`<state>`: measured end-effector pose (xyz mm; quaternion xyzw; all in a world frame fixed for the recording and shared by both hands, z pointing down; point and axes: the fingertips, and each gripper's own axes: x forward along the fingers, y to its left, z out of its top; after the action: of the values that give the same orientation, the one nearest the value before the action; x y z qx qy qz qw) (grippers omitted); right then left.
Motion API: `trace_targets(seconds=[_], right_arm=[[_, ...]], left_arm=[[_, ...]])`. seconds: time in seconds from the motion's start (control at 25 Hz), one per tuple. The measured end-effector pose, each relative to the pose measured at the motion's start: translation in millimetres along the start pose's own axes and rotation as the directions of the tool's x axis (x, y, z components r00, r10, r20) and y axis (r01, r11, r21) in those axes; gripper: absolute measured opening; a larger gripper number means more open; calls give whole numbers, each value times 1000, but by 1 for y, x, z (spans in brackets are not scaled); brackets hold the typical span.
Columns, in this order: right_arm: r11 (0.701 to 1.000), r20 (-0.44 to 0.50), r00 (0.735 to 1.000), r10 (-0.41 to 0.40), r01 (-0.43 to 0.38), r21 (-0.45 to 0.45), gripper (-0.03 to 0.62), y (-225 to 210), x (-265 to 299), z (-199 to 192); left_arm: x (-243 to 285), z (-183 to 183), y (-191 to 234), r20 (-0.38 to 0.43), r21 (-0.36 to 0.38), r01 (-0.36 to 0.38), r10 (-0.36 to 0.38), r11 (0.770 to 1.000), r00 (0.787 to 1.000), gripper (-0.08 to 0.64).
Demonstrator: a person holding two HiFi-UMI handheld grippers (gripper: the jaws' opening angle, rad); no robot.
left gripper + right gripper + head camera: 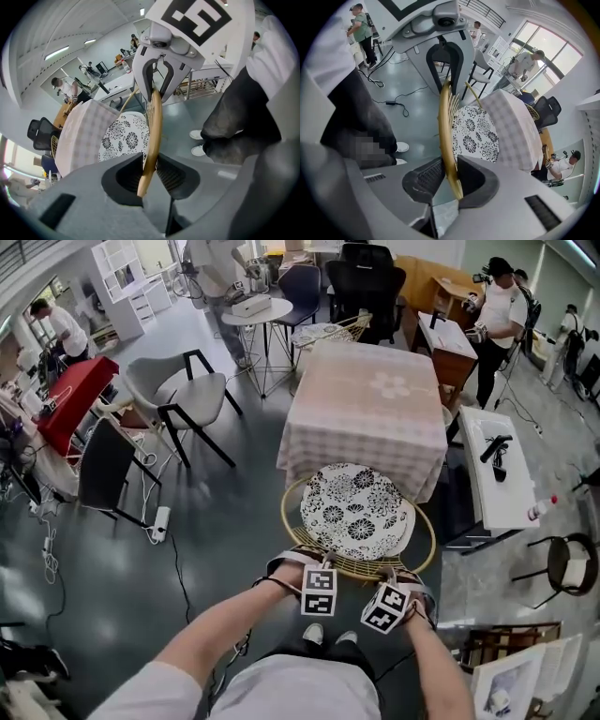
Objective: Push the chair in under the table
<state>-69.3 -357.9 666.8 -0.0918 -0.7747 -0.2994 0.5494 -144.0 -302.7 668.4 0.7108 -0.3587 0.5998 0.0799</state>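
While its back rim [361, 570] is being clamped by the left tongs [149, 174] and right tongs [449, 177], the chair [292, 491] is being pushed toward the table [366, 409], seat at its edge, a straight shove being needed next.

Open lab hall: glossy grey floor [225, 531], white power strip [159, 522] trailing cables, red-topped workbench [73, 397], person in white T-shirt [502, 311] among several at stations (white open shelving [120, 268] behind).
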Motion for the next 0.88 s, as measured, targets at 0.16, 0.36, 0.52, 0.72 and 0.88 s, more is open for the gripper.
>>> trace_targets(seconds=[0.16, 0.36, 0.52, 0.72, 0.88], right_arm=[[1000, 17, 1000, -2, 3, -11, 63, -26, 11, 3], [1000, 38, 999, 20, -19, -25, 63, -55, 22, 2], [999, 35, 999, 11, -9, -45, 63, -85, 35, -3], [997, 68, 997, 48, -43, -71, 61, -114, 42, 1], [995, 83, 994, 66, -59, -85, 58, -133, 49, 1]], left_arm=[[8, -3, 27, -19, -1, -8, 8, 1000, 1000, 87], [20, -1, 59, -27, -13, -19, 19, 1000, 999, 87], [29, 1, 87, -39, -42, -35, 34, 998, 999, 89], [37, 1, 119, -51, -62, -40, 37, 997, 998, 91], [42, 0, 139, -70, -75, -45, 40, 996, 997, 91]])
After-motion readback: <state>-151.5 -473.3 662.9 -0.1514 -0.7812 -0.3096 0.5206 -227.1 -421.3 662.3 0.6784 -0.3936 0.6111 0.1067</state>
